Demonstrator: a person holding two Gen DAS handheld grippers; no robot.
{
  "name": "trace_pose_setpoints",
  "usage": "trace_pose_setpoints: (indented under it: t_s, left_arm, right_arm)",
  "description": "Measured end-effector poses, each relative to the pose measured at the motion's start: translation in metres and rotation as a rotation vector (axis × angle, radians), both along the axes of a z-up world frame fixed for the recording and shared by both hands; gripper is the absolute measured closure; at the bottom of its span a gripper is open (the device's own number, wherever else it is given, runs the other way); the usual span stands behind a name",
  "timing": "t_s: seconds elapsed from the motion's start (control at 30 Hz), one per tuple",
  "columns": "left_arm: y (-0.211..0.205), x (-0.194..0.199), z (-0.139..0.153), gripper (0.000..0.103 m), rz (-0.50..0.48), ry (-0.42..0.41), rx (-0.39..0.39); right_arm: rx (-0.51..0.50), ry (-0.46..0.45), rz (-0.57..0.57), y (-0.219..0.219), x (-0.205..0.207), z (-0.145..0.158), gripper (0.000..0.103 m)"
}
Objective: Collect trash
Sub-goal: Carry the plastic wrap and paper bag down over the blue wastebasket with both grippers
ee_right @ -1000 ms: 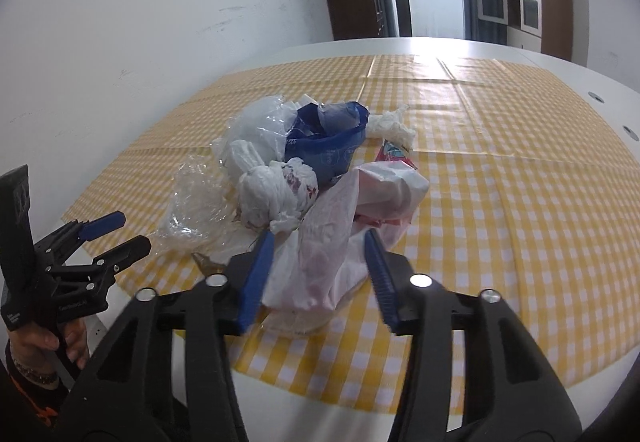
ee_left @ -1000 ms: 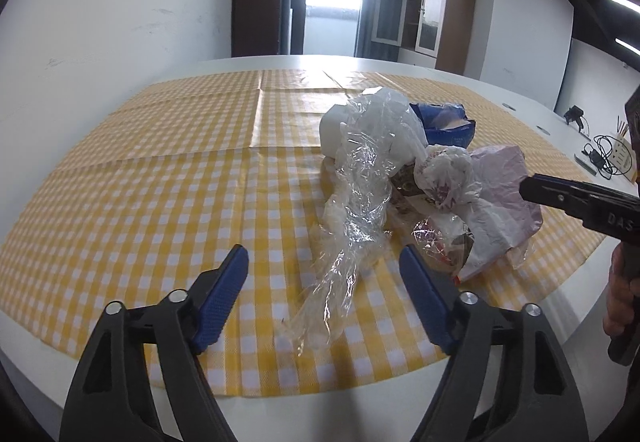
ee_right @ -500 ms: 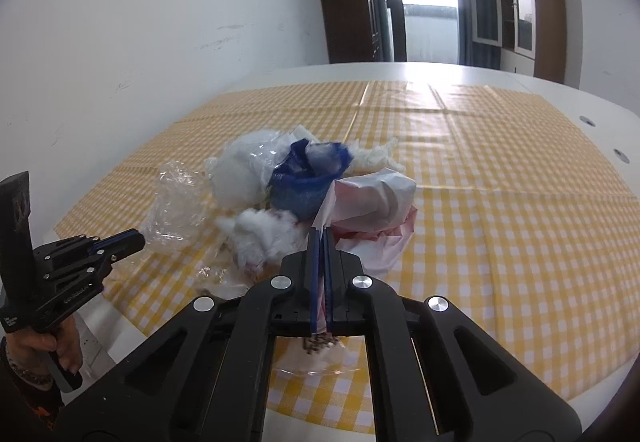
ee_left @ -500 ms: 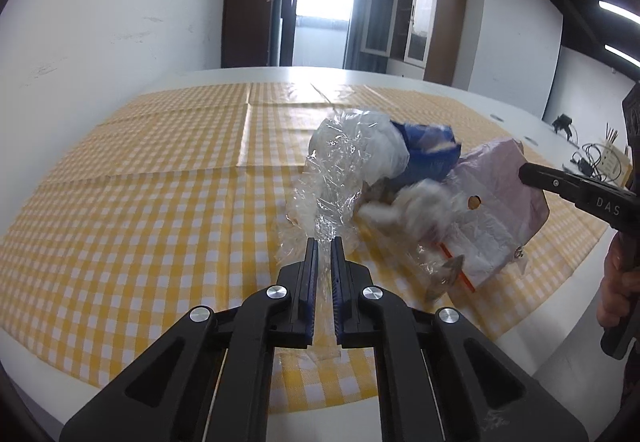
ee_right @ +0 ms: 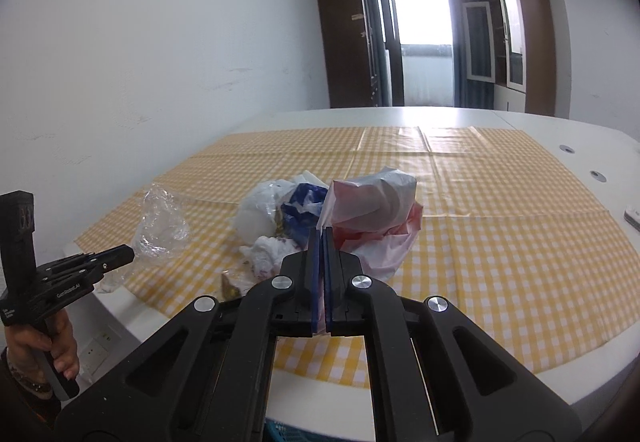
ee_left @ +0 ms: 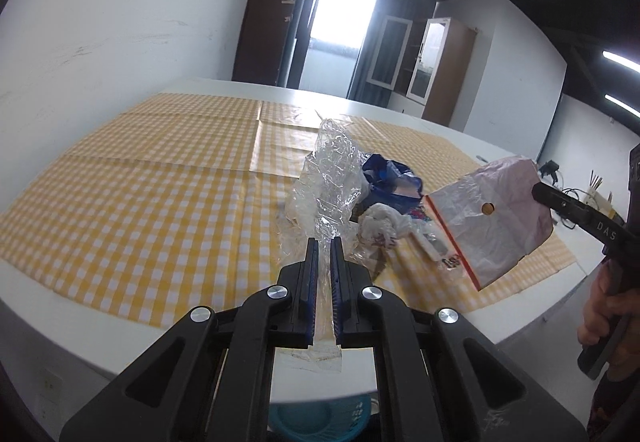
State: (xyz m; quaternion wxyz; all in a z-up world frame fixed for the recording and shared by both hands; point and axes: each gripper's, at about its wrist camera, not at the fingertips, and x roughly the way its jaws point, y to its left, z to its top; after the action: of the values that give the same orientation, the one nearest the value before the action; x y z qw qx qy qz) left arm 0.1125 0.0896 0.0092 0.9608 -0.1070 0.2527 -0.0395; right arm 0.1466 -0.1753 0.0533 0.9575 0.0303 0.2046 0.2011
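Both grippers were wide open a sec ago; now both are pinched shut and have gone up. The left gripper (ee_left: 324,242) holds the clear plastic wrap (ee_left: 330,178), which stands up off the yellow check cloth (ee_left: 160,202). The right gripper (ee_right: 321,232) holds the pink-white zip bag (ee_right: 370,202), lifted at 3 o'clock in the left view. Rest of the trash pile (ee_left: 384,198), blue bag & white wad, sits on the cloth btwn them. A blue bin (ee_left: 320,420) peeks at 6 o'clock, prob. where both go.
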Motion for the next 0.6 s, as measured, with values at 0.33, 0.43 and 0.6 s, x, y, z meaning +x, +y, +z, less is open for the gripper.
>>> trace_pose_setpoints:
  t_s: [0.33,0.43,0.6]
  left_arm:
    - [-0.03,-0.071,0.011,0.098,-0.057,-0.057,0.009]
    - [-0.041,-0.091,0.012,0.098,-0.075,-0.066,0.02]
    - [-0.054,-0.122,0.006,0.098,-0.096,-0.067,0.035]
  right_arm:
    - [0.018,-0.034,0.06,0.001,-0.076,0.003,0.102]
    - [0.007,-0.031,0.068,0.002,-0.095,-0.001,0.102]
    - [-0.005,-0.013,0.085,-0.002,-0.123,-0.014,0.102]
